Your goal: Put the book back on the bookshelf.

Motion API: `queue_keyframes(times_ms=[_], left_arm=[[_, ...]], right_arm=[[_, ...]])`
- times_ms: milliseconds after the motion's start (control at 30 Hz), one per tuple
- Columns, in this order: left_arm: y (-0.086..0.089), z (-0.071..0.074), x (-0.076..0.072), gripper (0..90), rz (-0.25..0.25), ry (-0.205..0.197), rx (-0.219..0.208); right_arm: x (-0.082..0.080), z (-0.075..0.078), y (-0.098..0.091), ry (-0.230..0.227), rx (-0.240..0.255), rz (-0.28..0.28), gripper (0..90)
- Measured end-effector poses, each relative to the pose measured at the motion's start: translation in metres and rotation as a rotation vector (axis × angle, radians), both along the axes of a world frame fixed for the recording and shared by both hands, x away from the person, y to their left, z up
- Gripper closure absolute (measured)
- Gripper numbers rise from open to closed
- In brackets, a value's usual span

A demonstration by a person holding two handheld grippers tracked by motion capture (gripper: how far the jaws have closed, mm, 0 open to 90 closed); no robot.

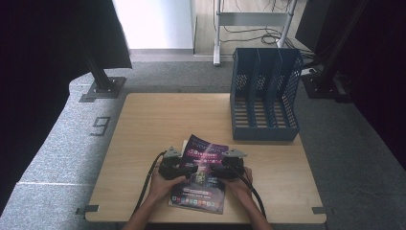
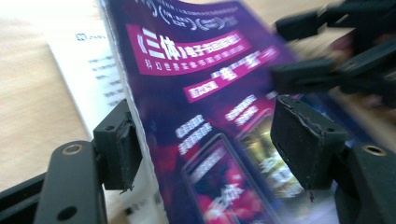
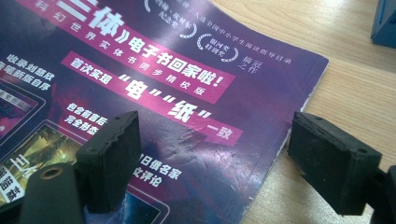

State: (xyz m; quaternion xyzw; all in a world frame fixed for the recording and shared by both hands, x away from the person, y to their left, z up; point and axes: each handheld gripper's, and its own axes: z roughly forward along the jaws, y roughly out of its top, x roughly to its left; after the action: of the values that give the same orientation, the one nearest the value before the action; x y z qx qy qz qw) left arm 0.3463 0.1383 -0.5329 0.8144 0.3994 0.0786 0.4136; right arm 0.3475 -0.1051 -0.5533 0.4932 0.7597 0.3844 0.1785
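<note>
Your magazine lies flat on the desk near its 6 o'clock edge, long axis running from about 11 to 5 o'clock, title end toward 11. Your left gripper straddles its left edge with jaws apart, one jaw over the cover, one beyond the edge. Your right gripper straddles the right edge likewise, jaws open. A blue file rack stands at 2 o'clock.

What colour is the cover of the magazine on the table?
Dark purple, with pink-red banners and white writing on the magazine. The right gripper view shows it best.
</note>
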Motion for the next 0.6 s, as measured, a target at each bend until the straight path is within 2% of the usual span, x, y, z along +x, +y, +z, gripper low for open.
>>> queue_keyframes(times_ms=[300, 433, 600], left_arm=[[-0.001, 0.003, 0.011, 33.7, 0.033, -0.006, -0.010], [-0.004, -0.001, 0.016, 37.8, 0.037, -0.011, 0.033], [-0.005, -0.003, 0.018, 48.2, 0.041, -0.027, 0.053]], right_arm=[[0.000, 0.000, 0.000, 0.000, 0.000, 0.003, 17.1], [0.000, 0.000, -0.001, -0.001, 0.001, 0.003, 17.3], [0.000, 0.000, -0.001, -0.001, 0.002, 0.003, 17.4]])
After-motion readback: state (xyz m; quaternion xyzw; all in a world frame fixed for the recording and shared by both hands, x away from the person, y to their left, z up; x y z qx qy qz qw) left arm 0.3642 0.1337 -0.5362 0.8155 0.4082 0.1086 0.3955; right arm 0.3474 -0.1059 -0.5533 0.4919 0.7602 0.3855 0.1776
